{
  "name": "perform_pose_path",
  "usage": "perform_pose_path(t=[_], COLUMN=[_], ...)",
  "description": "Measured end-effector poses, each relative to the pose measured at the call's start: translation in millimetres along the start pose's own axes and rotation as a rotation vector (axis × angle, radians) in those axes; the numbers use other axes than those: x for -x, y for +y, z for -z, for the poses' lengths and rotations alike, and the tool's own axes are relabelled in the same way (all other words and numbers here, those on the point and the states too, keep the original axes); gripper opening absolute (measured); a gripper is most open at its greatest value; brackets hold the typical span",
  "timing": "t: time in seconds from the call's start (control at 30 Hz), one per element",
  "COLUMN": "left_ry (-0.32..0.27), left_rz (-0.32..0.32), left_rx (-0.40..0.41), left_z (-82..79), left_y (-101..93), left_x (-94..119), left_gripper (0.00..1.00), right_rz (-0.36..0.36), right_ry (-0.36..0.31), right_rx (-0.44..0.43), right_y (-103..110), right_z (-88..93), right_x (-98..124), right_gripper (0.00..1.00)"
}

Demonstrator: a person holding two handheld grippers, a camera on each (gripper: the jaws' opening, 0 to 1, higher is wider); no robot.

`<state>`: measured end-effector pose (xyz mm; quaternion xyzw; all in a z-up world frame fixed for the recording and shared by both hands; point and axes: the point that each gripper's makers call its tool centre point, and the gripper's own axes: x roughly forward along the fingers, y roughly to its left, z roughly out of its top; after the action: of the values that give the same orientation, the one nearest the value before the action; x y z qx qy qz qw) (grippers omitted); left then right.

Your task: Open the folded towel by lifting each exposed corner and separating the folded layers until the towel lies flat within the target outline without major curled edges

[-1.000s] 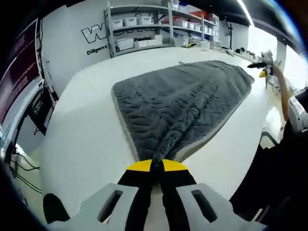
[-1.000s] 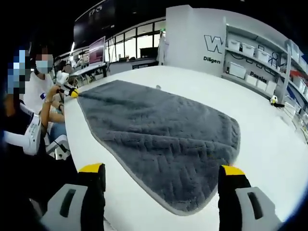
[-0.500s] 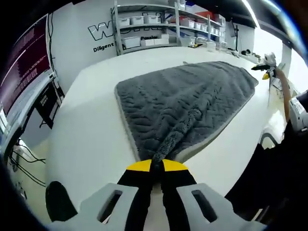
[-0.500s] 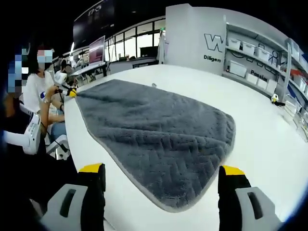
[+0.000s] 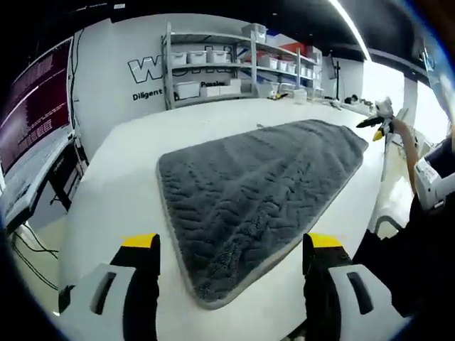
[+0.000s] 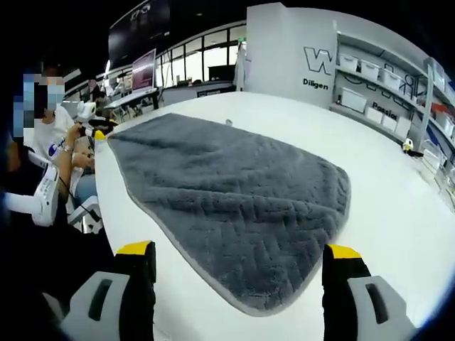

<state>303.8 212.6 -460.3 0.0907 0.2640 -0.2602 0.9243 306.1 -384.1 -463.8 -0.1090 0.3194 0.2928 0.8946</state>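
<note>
My left gripper (image 5: 226,256) and right gripper (image 6: 240,266) both hold their jaws apart, gripping nothing. The grey chevron-textured plush towel (image 5: 259,188) lies spread on the white surface (image 5: 117,177), looking nearly flat; I judge this the final check, smoothing any curled edge next. Wall lettering (image 5: 148,71) starts "W", with "Diligent" beneath; a shelf label is unreadable.

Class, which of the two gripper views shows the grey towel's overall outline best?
The right gripper view: the towel lies broadly across the white table, with most of its border traceable. The left gripper view shows the towel lengthwise and foreshortened, with its near corner large and its far end compressed.
</note>
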Motion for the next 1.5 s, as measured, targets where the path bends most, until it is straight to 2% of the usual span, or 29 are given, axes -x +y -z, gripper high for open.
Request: perform_pose_path(t=[0.13, 0.23, 0.33, 0.37, 0.5, 0.6, 0.73, 0.9, 1.0, 1.1, 1.5], left_ry=[0.002, -0.013, -0.036, -0.043, -0.052, -0.058, -0.065, -0.063, -0.065, -0.067, -0.081], left_rz=[-0.003, -0.006, 0.022, 0.027, 0.02, 0.019, 0.022, 0.027, 0.029, 0.032, 0.036], left_rx=[0.02, 0.031, 0.026, 0.034, 0.042, 0.05, 0.057, 0.058, 0.061, 0.064, 0.061], left_z=[-2.2, -5.7, -9.8, -11.2, -12.1, -11.5, -11.7, -10.4, -10.3, -11.5, -17.9], left_y=[-4.6, -5.6, -11.3, -12.5, -11.1, -9.8, -9.6, -11.1, -11.3, -10.9, -11.3], left_x=[-5, -6, -7, -7, -8, -8, -8, -9, -9, -9, -8], left_gripper=[0.99, 0.99, 0.99, 0.99, 0.99, 0.99, 0.99, 0.99, 0.99, 0.98, 0.98], right_rz=[0.008, 0.009, 0.015, 0.012, 0.012, 0.012, -0.017, -0.008, -0.016, -0.018, -0.107], right_ry=[0.008, -0.003, -0.025, -0.034, -0.031, -0.001, -0.001, 0.073, 0.072, 0.075, 0.081], right_rx=[0.005, -0.009, -0.031, -0.038, -0.011, 0.0, -0.021, 0.019, 0.018, 0.026, 0.004], right_y=[0, -1, -4, -5, -6, -7, -5, -6, -6, -7, -12], right_z=[2.0, 1.1, -0.7, -1.3, 2.1, 10.2, 14.4, 29.5, 30.0, 31.0, 36.9], right_x=[0, 0, 1, 1, 0, -3, -6, -11, -12, -11, -3], right_gripper=[0.99, 0.99, 0.93, 0.87, 0.51, 0.38, 0.3, 0.21, 0.18, 0.06, 0.02])
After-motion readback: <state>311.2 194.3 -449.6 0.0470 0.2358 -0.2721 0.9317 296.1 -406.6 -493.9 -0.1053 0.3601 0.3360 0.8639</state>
